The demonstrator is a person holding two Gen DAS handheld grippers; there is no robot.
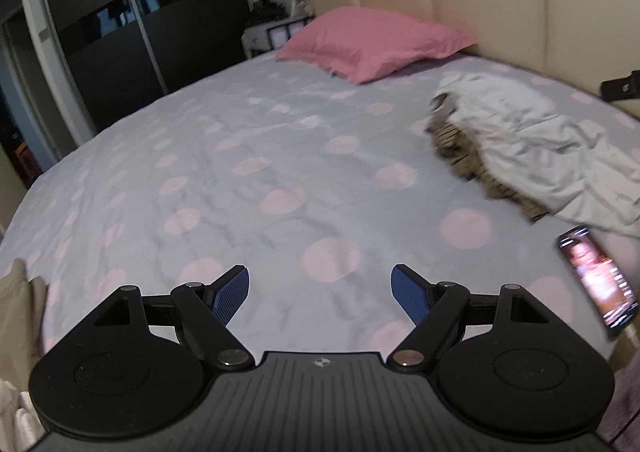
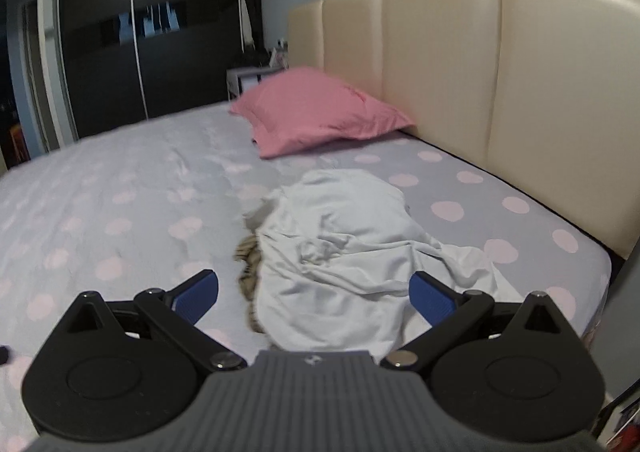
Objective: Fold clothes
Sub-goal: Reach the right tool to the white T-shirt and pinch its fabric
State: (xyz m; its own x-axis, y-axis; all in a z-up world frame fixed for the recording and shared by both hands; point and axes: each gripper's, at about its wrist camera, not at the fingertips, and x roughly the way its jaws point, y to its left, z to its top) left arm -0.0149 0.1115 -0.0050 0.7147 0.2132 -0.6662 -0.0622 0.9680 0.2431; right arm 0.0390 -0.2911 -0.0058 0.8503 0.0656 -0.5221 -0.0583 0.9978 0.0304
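R claw (image 2: 314,298) spread over white garment (image 2: 340,252), phone (image 1: 598,280) beside.

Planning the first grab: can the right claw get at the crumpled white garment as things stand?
Probably yes. The right claw is open and the white garment lies right ahead on the bed, nothing between them.

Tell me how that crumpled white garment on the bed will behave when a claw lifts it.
The white garment looks thin and deeply creased, so it will probably drape limply and stretch out. It lies over a patterned cloth, which may drag along. It is likely light; both claws are open.
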